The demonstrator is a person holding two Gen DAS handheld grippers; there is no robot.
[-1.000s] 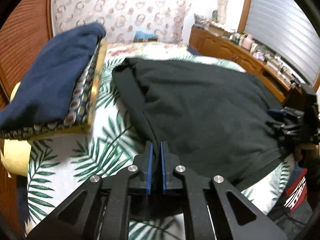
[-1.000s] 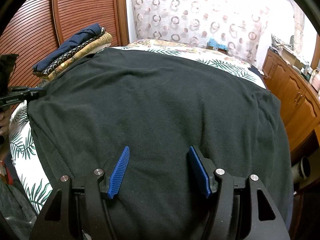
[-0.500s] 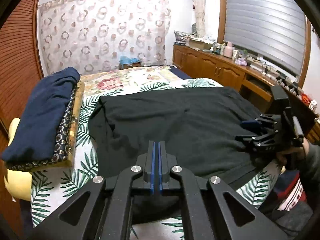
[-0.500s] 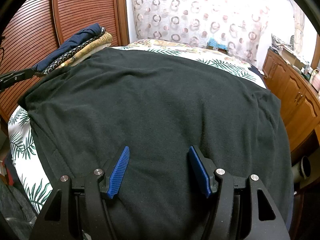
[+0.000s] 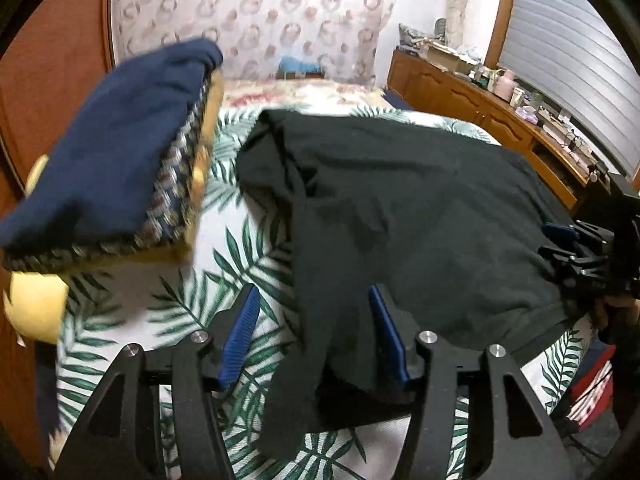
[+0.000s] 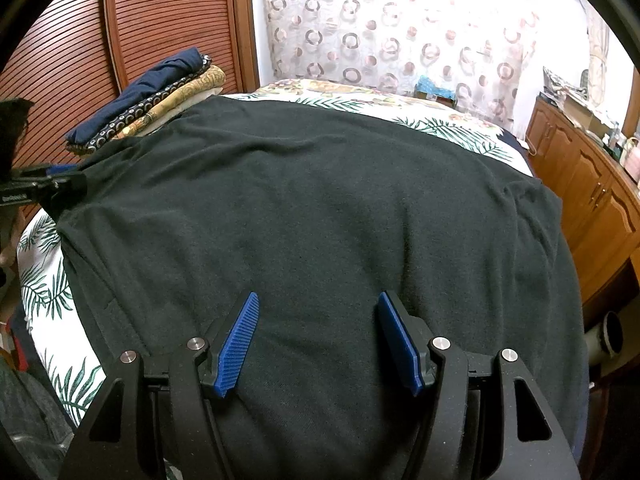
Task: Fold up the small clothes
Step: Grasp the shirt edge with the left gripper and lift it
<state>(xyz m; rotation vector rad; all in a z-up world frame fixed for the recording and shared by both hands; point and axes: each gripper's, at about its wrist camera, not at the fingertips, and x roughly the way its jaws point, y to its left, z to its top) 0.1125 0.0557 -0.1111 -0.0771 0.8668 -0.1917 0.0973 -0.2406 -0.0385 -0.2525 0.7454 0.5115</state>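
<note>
From the left wrist camera, the left gripper is hovering low over the near edge of the bed, its blue ribbed fingers spread wide apart and clamping nothing. A rumpled corner of the dark green fleece garment is lying loose in the gap between them, trailing toward the camera. The garment is spreading away across the white bedsheet printed with green palm leaves, bunched into a ridge along its left edge. To the far left a stack of folded cloths, navy blue on top of patterned and yellow layers, is sitting just beside the garment, blurred here. At the right edge the right gripper is showing side-on over the garment's hem; how it is standing is hard to judge from this angle.

Over to the right wrist camera: the right gripper is poised just above the dark green fleece garment, fingers splayed wide and gripping nothing. The garment is lying nearly flat and covering most of the palm-leaf bedsheet. The folded stack is sitting at the far left against the slatted brown wooden doors. The left gripper is peeking in at the left edge, by the garment's corner.
</note>
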